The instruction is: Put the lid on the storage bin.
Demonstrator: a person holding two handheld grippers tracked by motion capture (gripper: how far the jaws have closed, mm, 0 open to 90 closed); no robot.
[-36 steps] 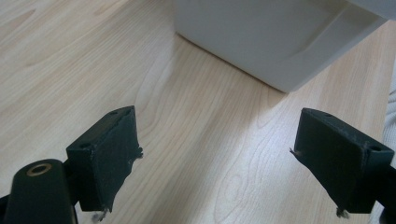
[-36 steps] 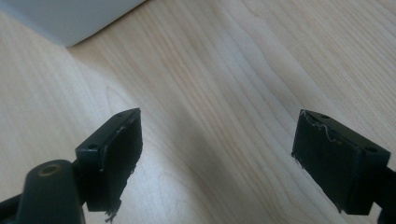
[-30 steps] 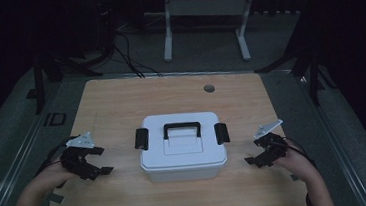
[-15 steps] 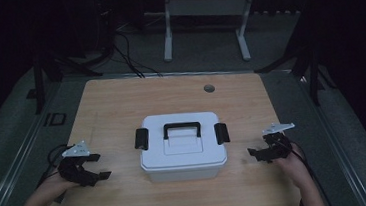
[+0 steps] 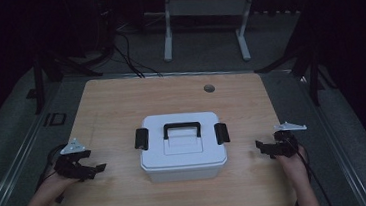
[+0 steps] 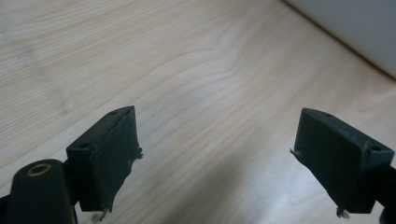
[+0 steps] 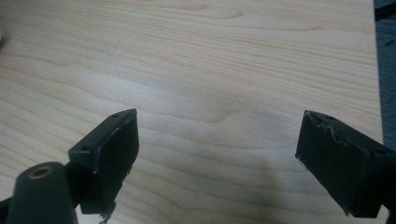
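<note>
White box point(image 5: 182, 145) mid-table toward the near edge, your left gripper point(image 5: 92, 169) and right gripper point(image 5: 262, 147) flanking it, apart, jaws released, right ones just widened, gripper views show bare wood between pads, box corner point(image 6: 355, 28) upper right of left view.

I counted one white box point(image 5: 182, 148) on the one wooden table point(image 5: 121, 103). The box had one black handle point(image 5: 182, 128) on its lid and two black latches, one point(image 5: 141, 138) at its left end and one point(image 5: 222, 132) at its right. The table had one round hole point(image 5: 209, 88) near its far edge. I held two grippers, my left gripper point(image 5: 95, 170) and my right gripper point(image 5: 261, 147), each with two black jaws.
</note>
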